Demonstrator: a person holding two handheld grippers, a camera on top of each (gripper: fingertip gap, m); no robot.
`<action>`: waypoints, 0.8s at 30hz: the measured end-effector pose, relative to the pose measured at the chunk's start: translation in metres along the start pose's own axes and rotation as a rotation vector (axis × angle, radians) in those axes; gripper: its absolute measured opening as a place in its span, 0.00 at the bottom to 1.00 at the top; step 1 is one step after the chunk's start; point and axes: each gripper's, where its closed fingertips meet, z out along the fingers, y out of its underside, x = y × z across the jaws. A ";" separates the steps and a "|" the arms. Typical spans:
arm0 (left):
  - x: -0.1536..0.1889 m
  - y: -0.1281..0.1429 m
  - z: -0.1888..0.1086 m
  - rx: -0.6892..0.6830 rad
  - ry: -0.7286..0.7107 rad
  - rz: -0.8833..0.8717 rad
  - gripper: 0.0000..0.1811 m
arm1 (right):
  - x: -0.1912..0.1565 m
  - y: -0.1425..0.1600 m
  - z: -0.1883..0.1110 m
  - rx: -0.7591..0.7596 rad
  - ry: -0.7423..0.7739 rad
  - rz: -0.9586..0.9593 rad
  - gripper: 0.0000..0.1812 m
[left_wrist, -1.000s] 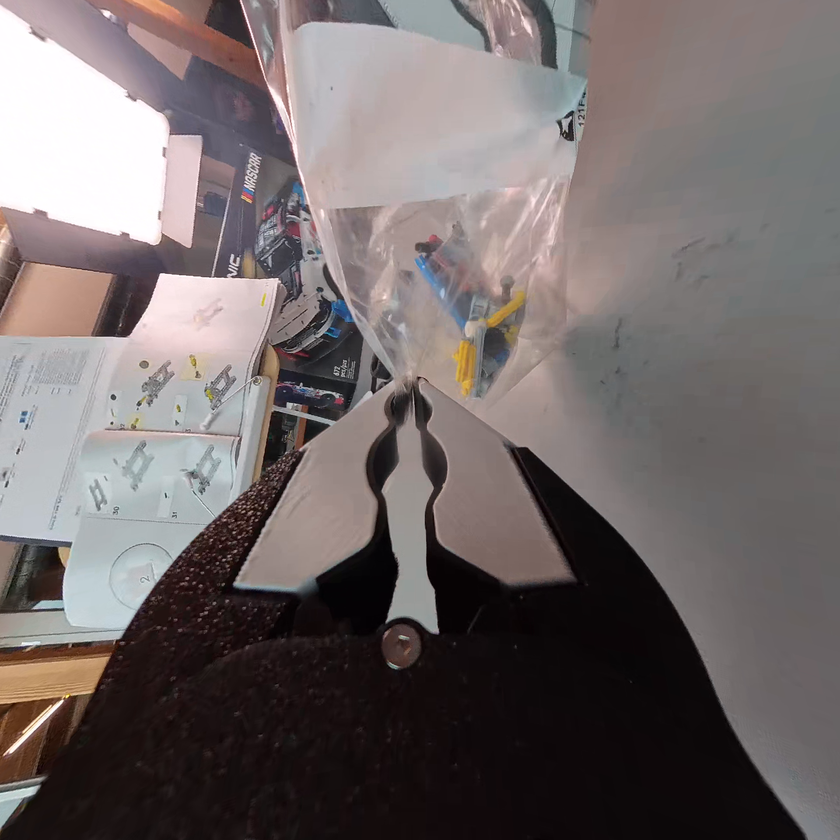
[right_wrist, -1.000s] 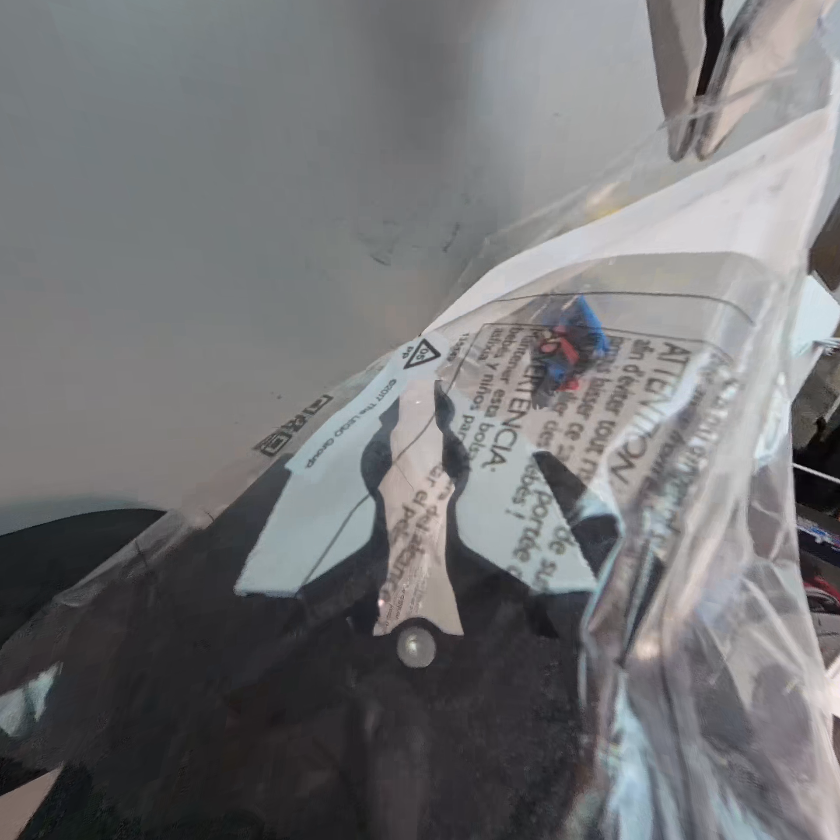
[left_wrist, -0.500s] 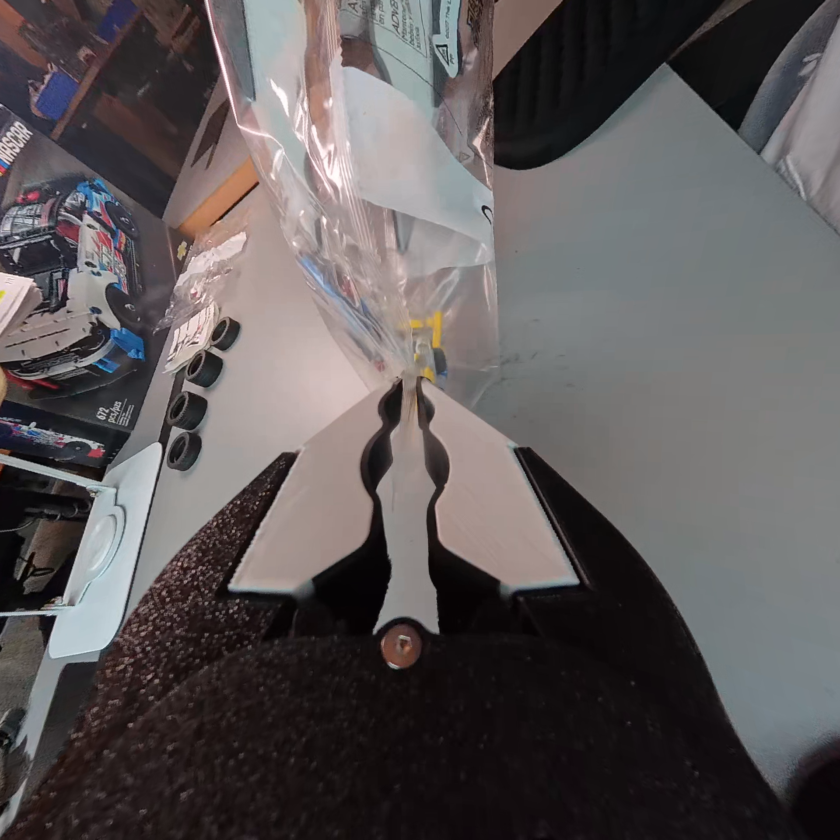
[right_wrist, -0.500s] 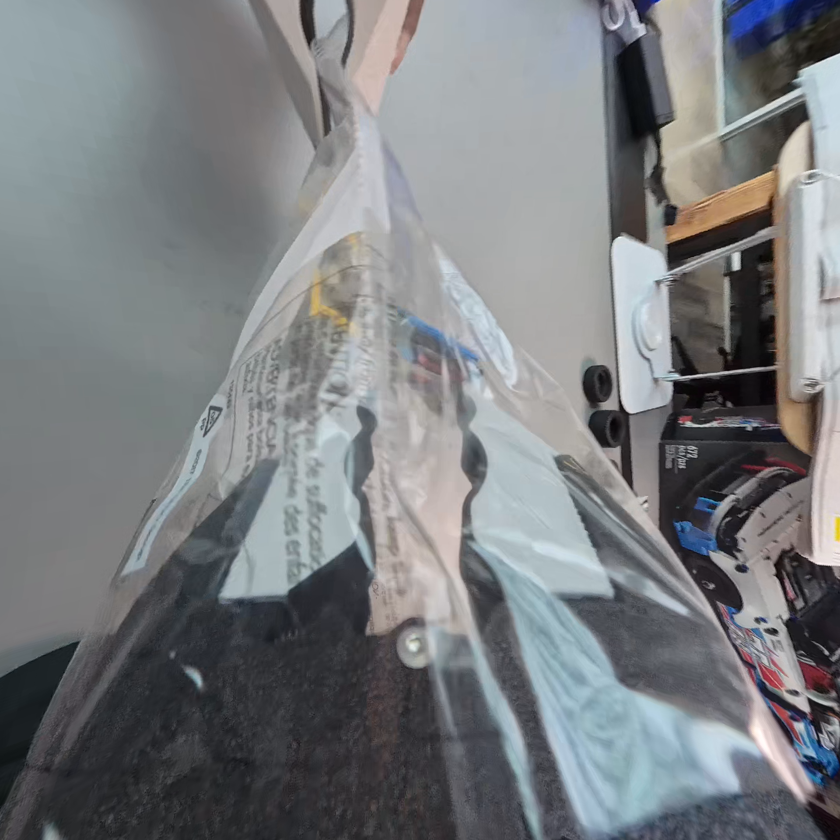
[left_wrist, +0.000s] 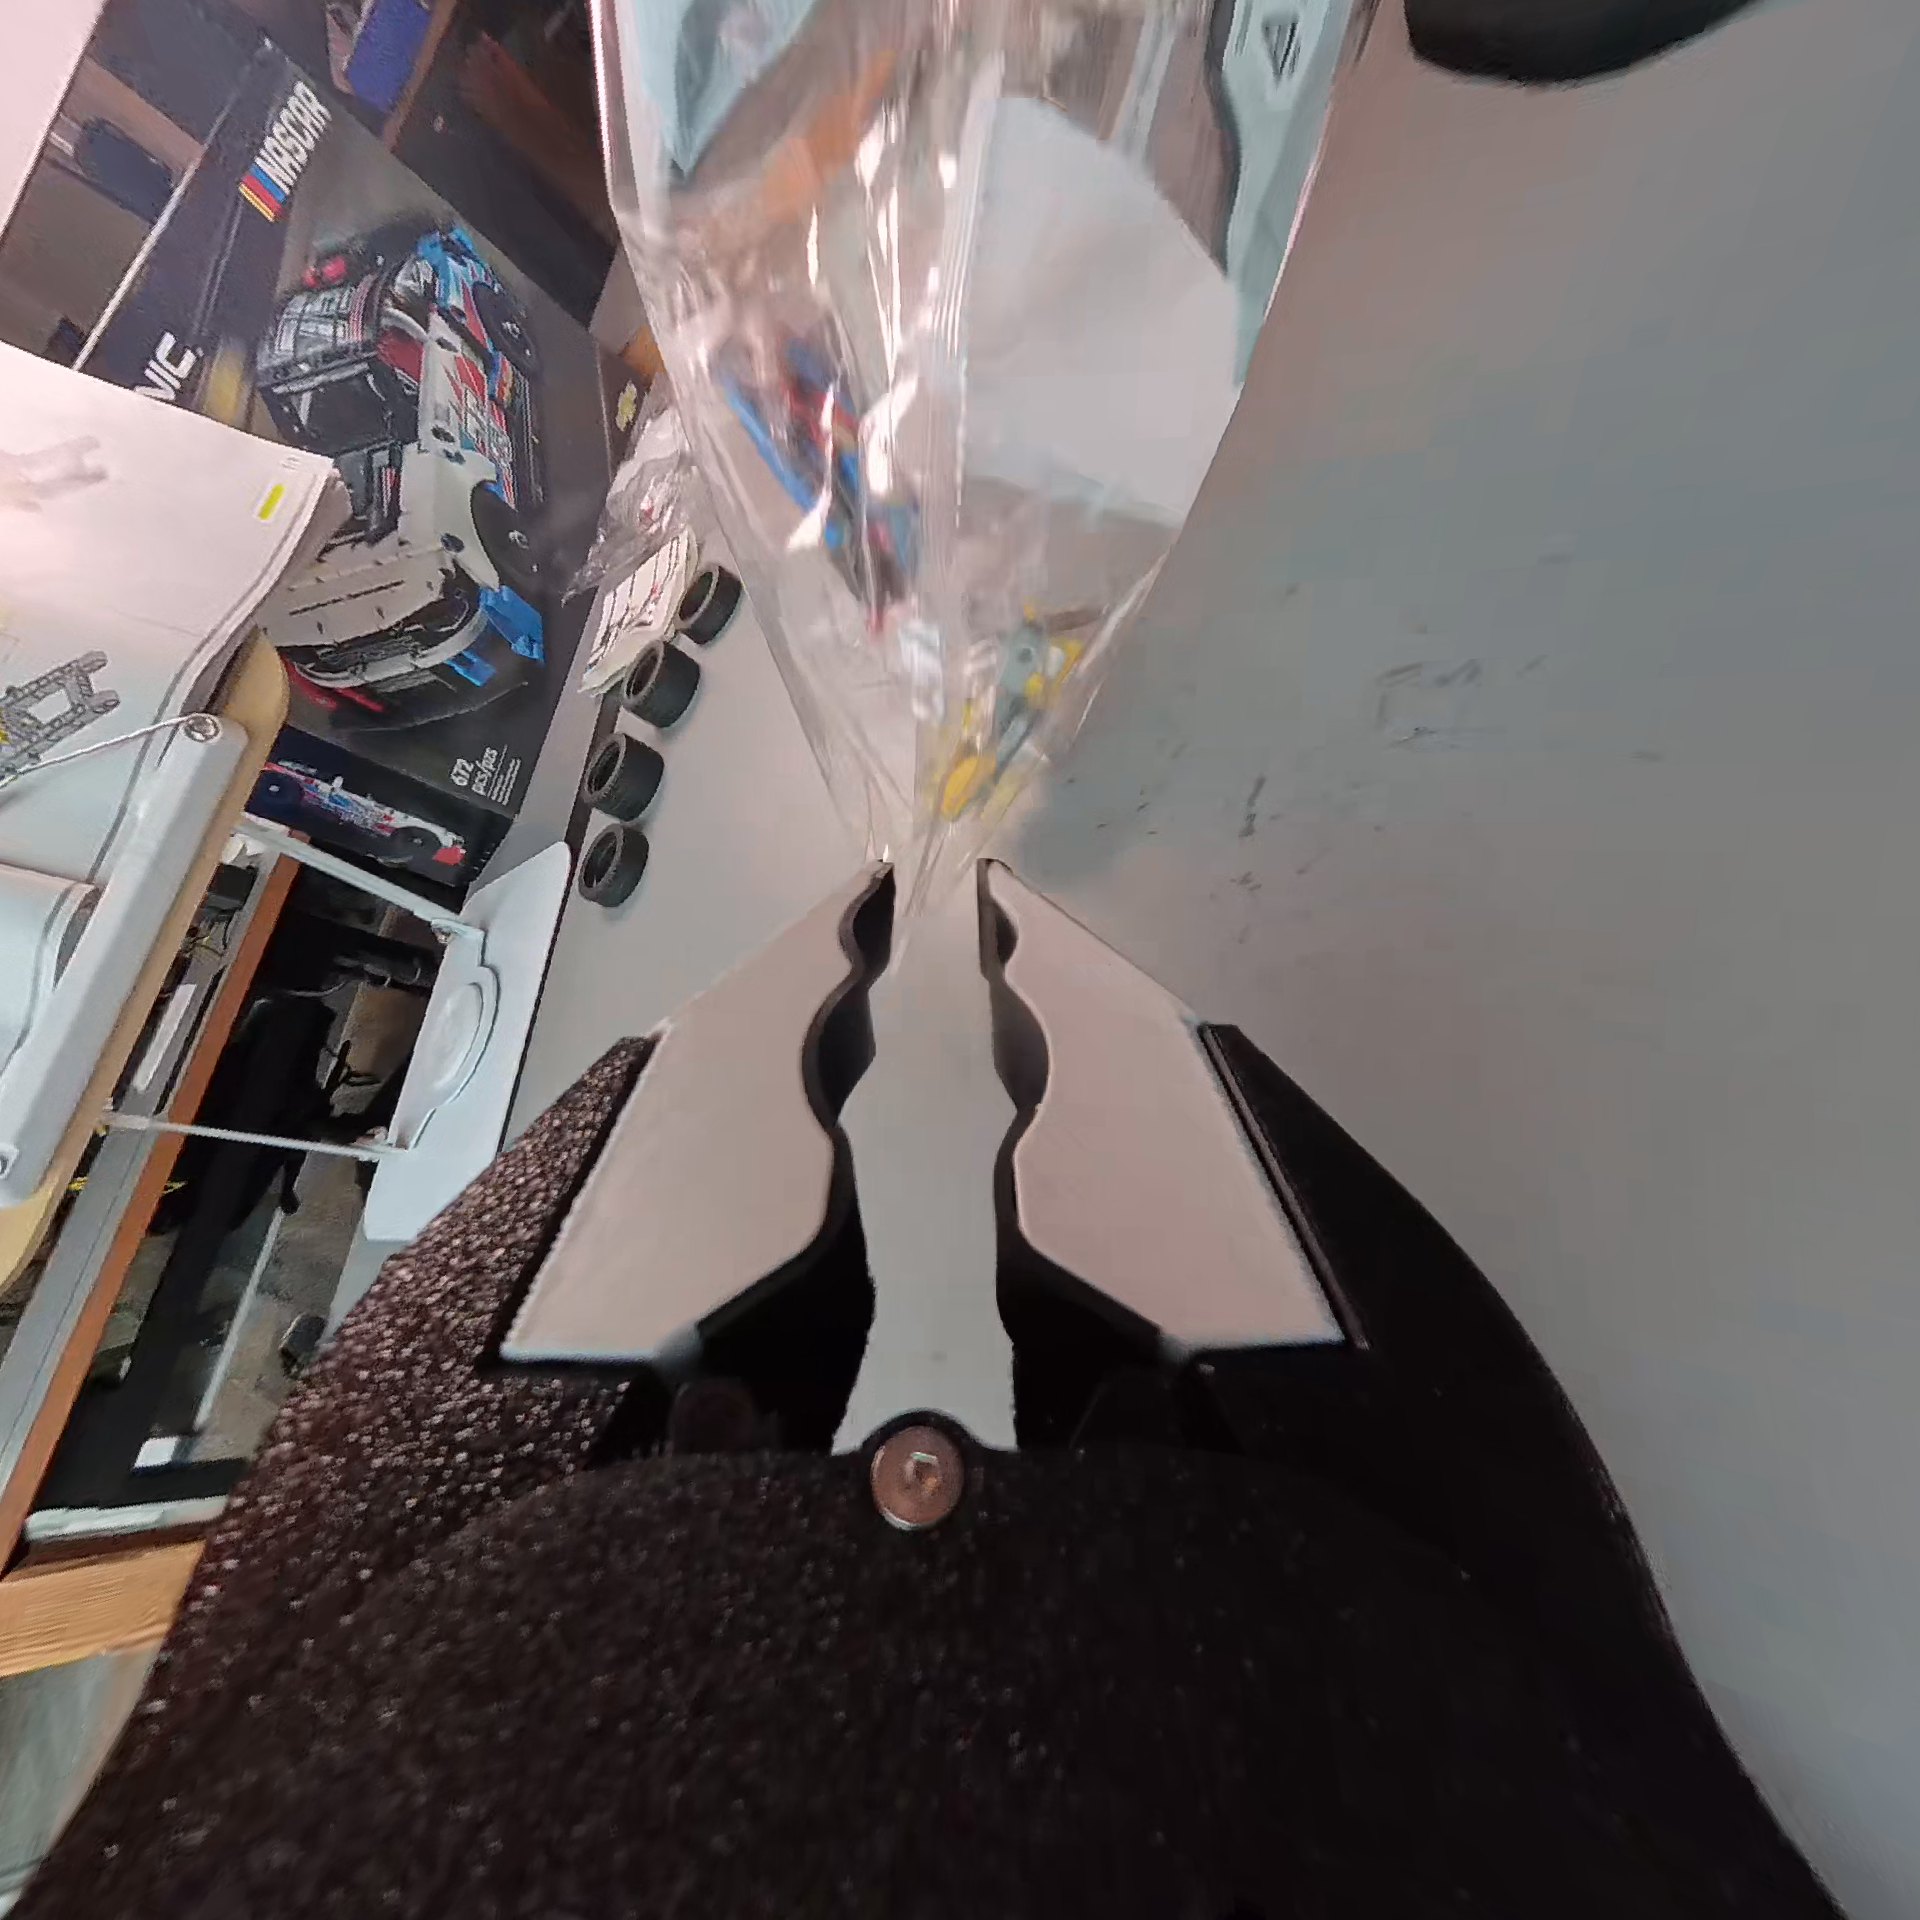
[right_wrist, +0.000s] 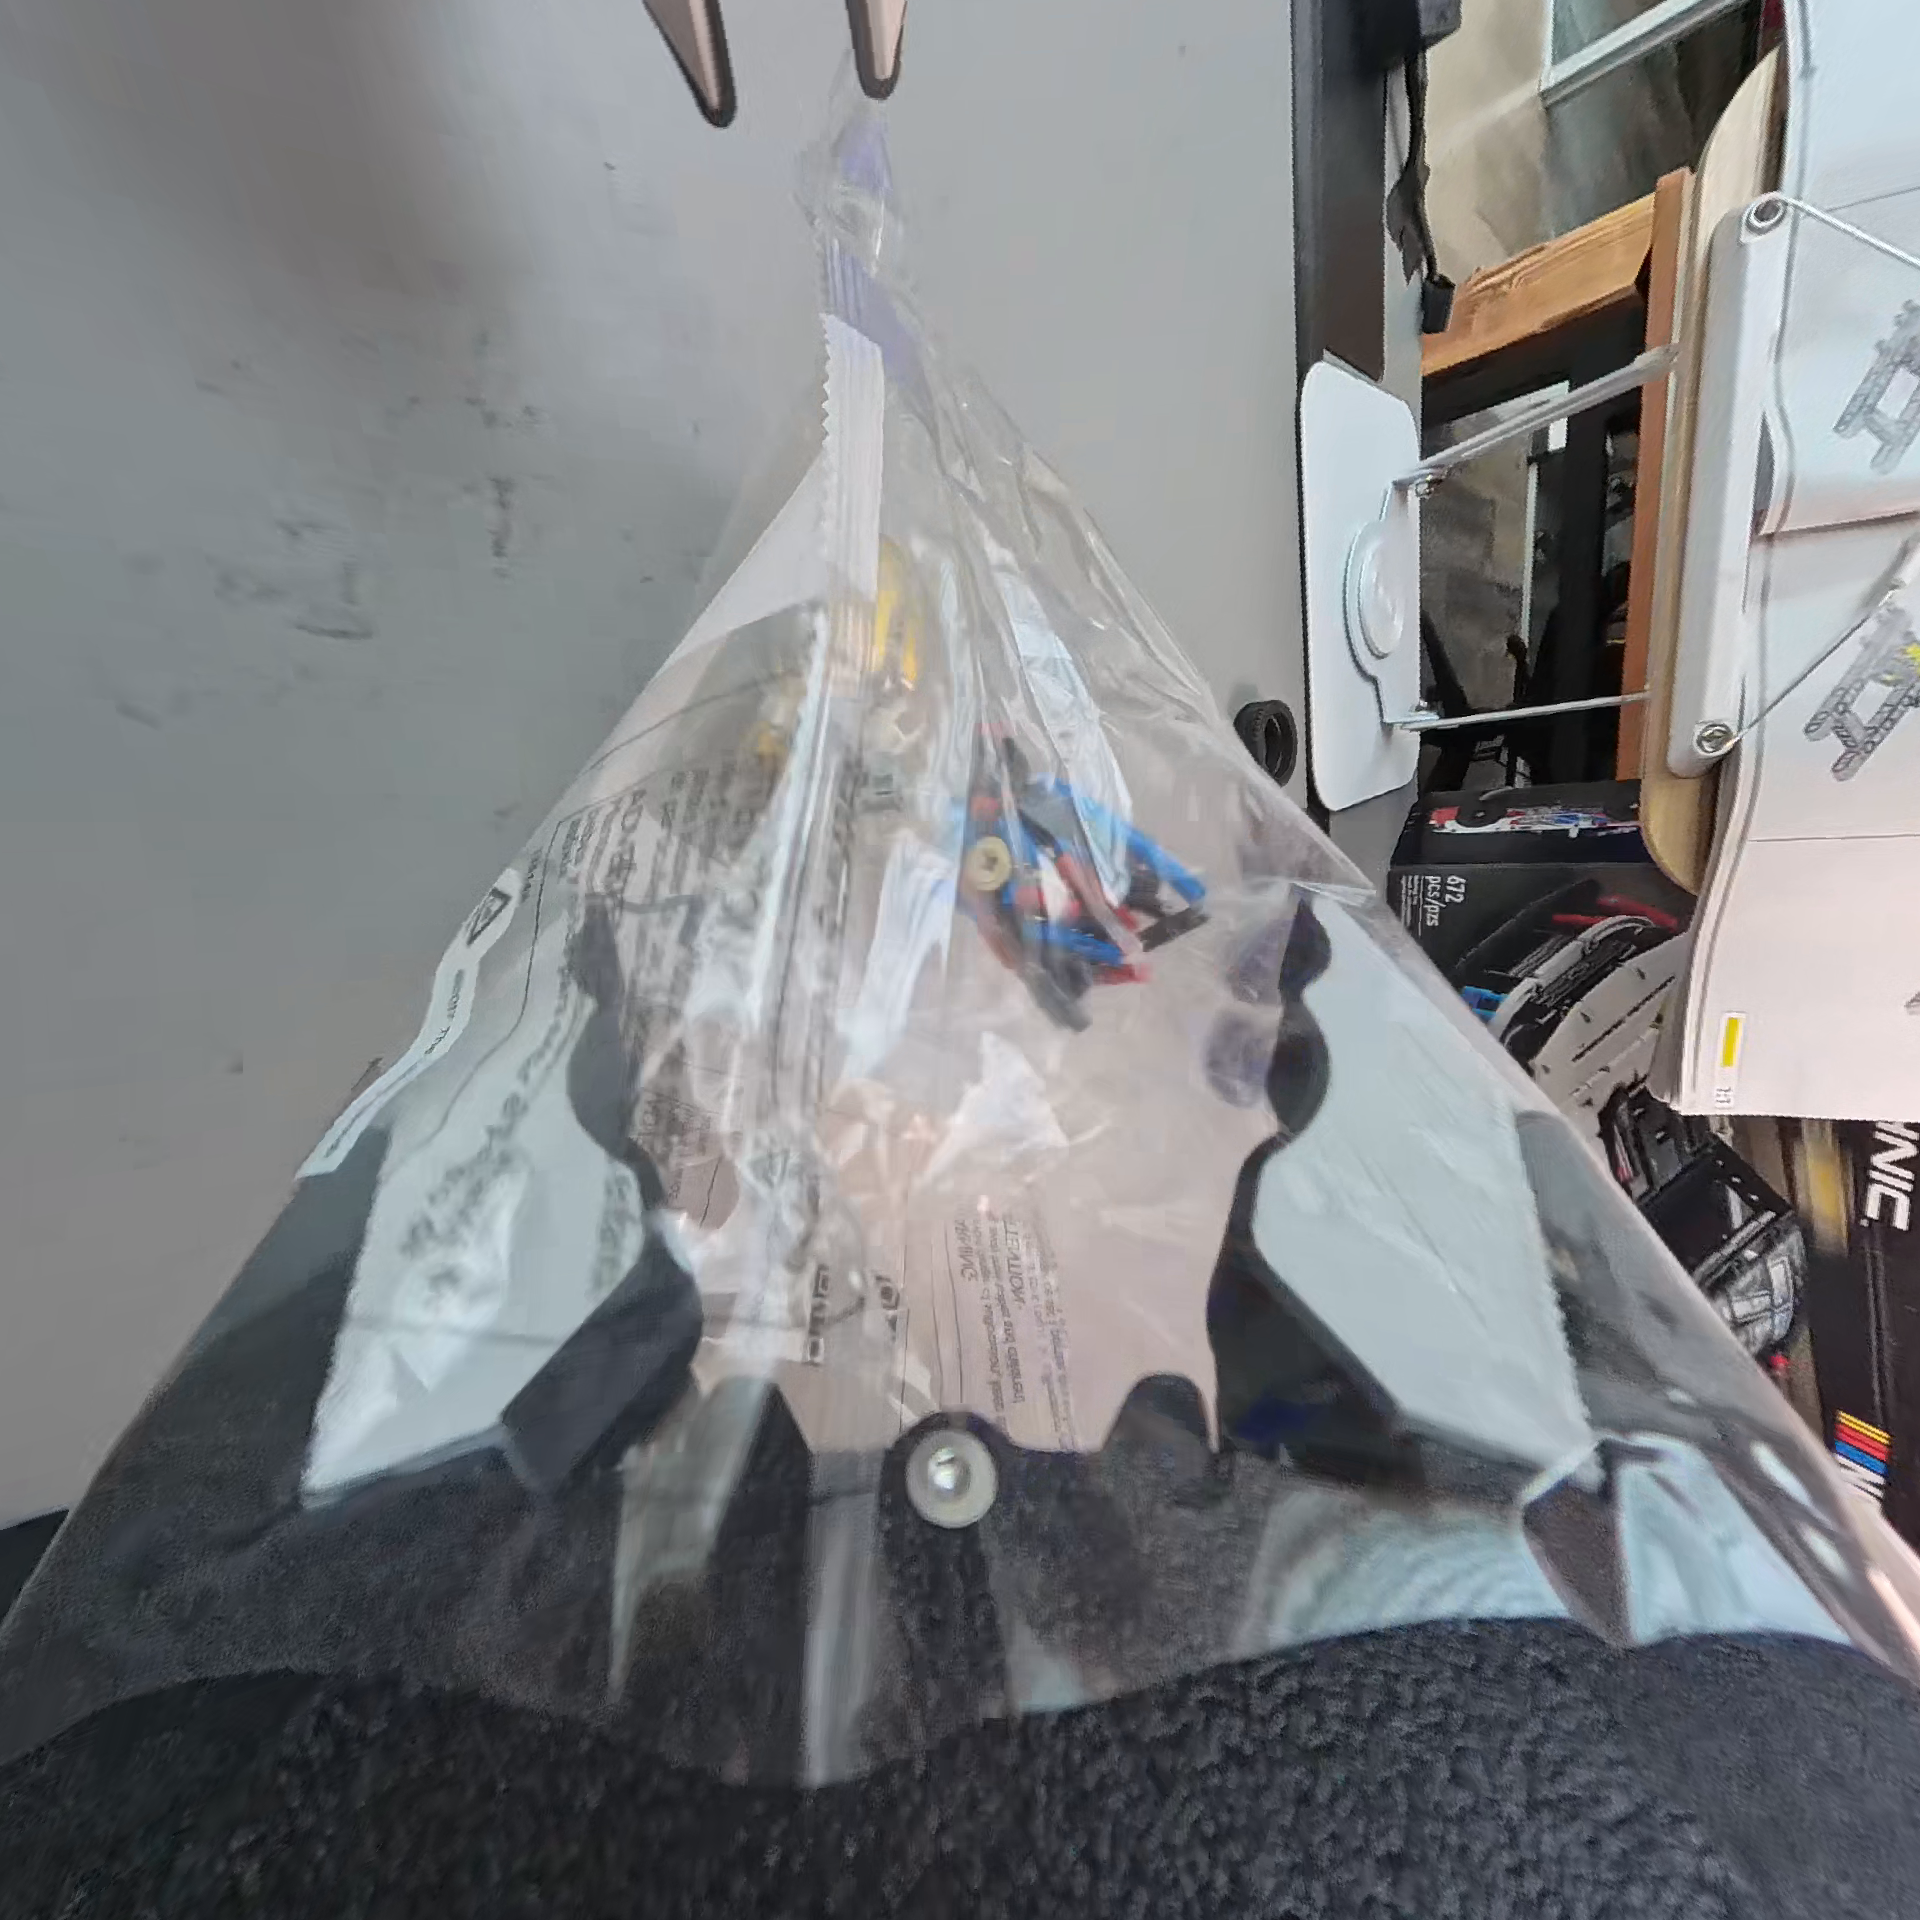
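Observation:
A clear plastic bag (left_wrist: 935, 416) of small blue, red and yellow building pieces (right_wrist: 1060, 894) hangs above the grey table (left_wrist: 1558, 831). My left gripper (left_wrist: 935, 883) is slightly open, with the bag's corner lying in the narrow gap between its tips. Its two tips also show at the top of the right wrist view (right_wrist: 795, 88), apart, with the bag's corner by the right one. My right gripper (right_wrist: 951, 935) is wide open. The bag (right_wrist: 935, 1143) drapes over it and covers its fingers, which show through the plastic.
Several black tyres (left_wrist: 623, 774) lie in a row near the table's edge, by a small bag with a sheet (left_wrist: 639, 603). A dark toy-car box (left_wrist: 395, 468) and a white stand (right_wrist: 1361, 592) holding an open instruction booklet (right_wrist: 1849, 520) stand beyond the edge.
Both grippers were shut on the bag and have opened, the right one wide, the left one slightly. Both views have swung, and the pieces have shifted in the bag.

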 end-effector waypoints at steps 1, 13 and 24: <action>0.000 -0.012 -0.003 0.048 0.011 -0.031 0.12 | -0.001 -0.004 -0.001 0.011 -0.019 0.013 0.61; 0.006 -0.015 0.007 -0.003 0.021 0.008 0.03 | 0.018 -0.050 -0.036 0.158 -0.012 -0.162 0.19; -0.010 -0.033 -0.016 0.174 0.049 -0.207 0.02 | 0.018 -0.064 -0.061 0.354 -0.189 0.148 0.68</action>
